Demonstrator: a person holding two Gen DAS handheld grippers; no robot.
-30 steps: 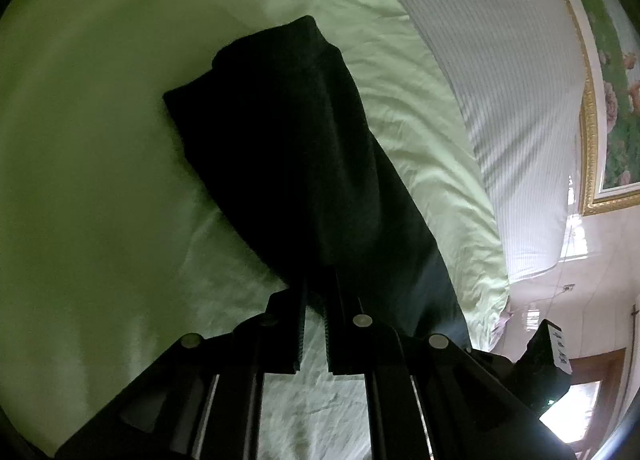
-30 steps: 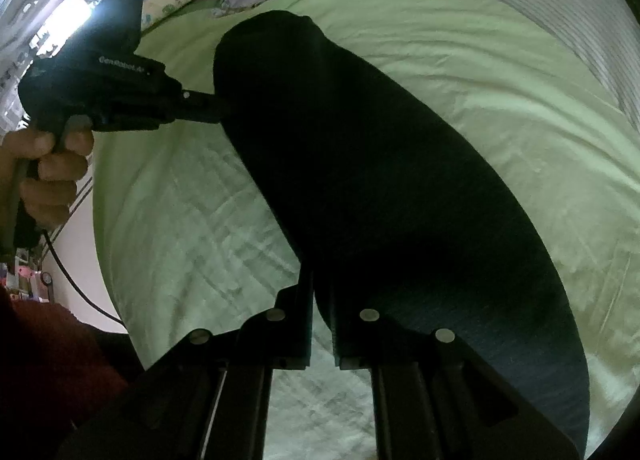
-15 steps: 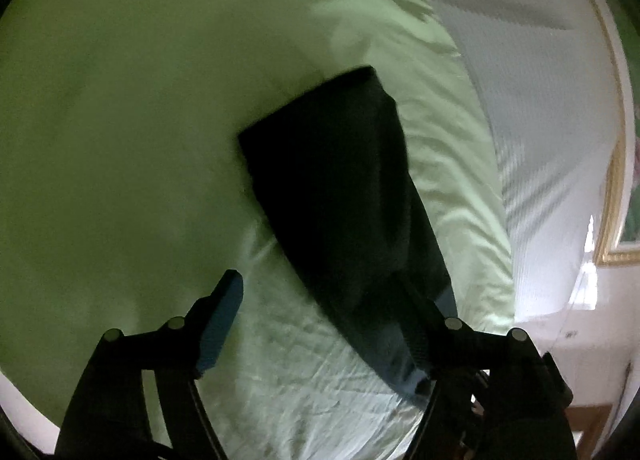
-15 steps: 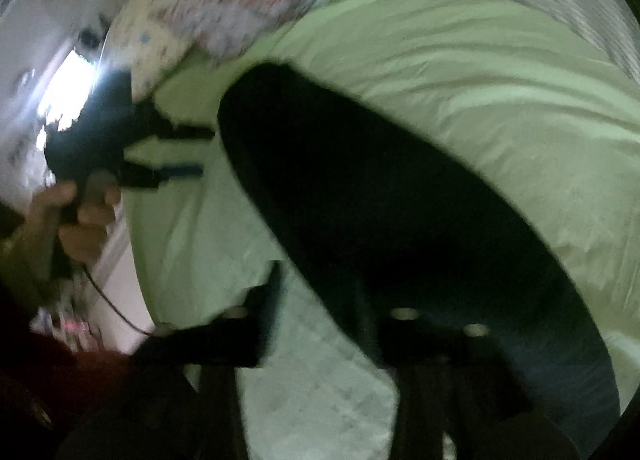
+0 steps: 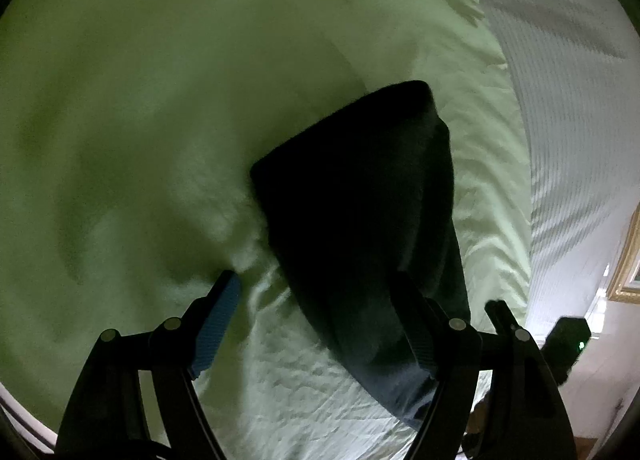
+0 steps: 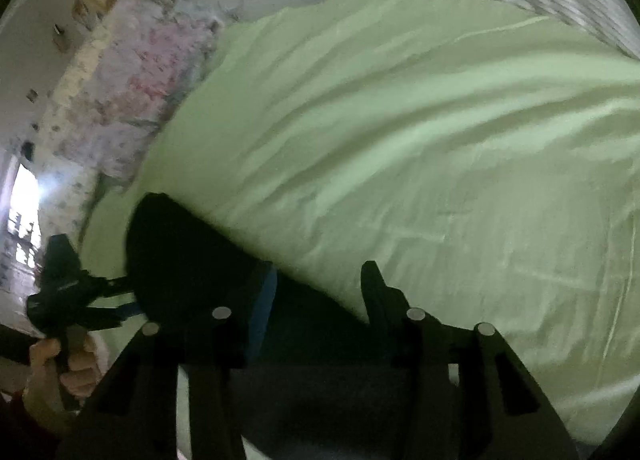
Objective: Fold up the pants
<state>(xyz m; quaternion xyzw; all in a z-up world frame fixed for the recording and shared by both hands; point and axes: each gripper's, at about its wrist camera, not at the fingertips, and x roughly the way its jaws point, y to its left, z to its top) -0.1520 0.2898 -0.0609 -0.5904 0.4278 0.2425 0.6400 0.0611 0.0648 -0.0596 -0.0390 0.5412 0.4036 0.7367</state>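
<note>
Pants (image 5: 360, 228), dark and folded into a long narrow shape, lie flat on a light green sheet (image 5: 160, 100) that covers a bed. From the left wrist camera, the far end of the pants is square and neat, and the near end runs down under the right-hand finger of the left gripper (image 5: 316, 324). This gripper's jaws have just been opening and now stand wide apart. One finger with a blue pad (image 5: 216, 324) sits over bare sheet, and the other is over the pants. Nothing is pinched between them.

From the right wrist camera, the picture is blurry. The pants (image 6: 192, 260) lie across the lower left, and the right gripper (image 6: 320, 308) sits over their edge. Its jaws have just been closing a little, but there is a clear gap between them. The left-hand finger is over the dark cloth and the other is over green sheet. The pads do not squeeze the cloth.

At the far left of this view, a person's hand (image 6: 68, 368) holds the other gripper's handle. A flowered blanket (image 6: 140, 60) lies past the green sheet, and a white striped cover (image 5: 560, 120) lies beside it.
</note>
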